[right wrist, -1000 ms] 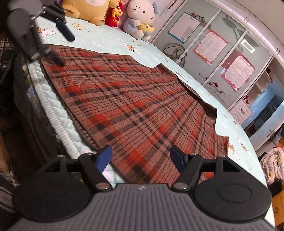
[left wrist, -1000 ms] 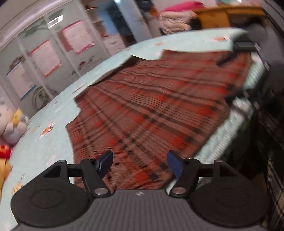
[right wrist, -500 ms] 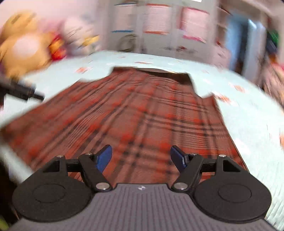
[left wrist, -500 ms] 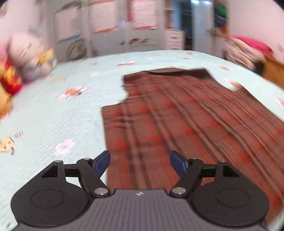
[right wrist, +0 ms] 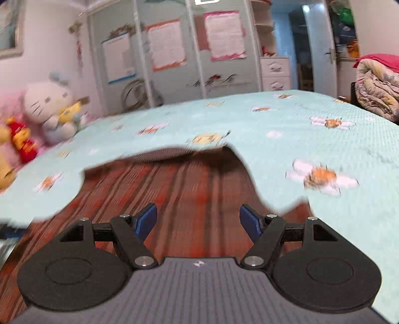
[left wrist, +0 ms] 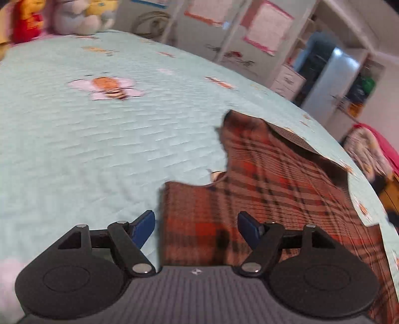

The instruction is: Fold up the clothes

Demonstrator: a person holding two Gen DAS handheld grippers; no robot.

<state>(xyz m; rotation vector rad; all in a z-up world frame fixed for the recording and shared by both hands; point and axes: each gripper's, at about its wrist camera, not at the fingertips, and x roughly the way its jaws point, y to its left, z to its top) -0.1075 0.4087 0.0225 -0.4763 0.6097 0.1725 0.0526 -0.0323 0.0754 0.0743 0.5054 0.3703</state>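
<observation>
**Both claws swung round to the far end of the plaid garment**

Going left to right. Soft toys (left wrist: pixel 74 15) sit at the far left corner of the bed (left wrist: pixel 74 139); I count roughly three in the right view, though the blur makes it iffy. Then the left gripper (left wrist: pixel 195 228), jaws wide apart with nothing in them, hovering right at the left edge of the one plaid garment (left wrist: pixel 274 189). That garment lies spread flat on the bed, running toward its right side, collar notch pointing at the far edge.

What changed: a second ago both cameras looked across the cloth from the near edge of the bed, with the grippers well apart at its two ends. Now both have swung in and face the sleeve and collar end. The right gripper (right wrist: pixel 198 221) is also wide open and empty, low over the middle of the cloth.

My read: they're lining up on a sleeve or side edge for a fold. Nothing's pinched at this moment. A bedding pile (right wrist: pixel 376 84) sits off the right edge. So: two claws, one garment.
</observation>
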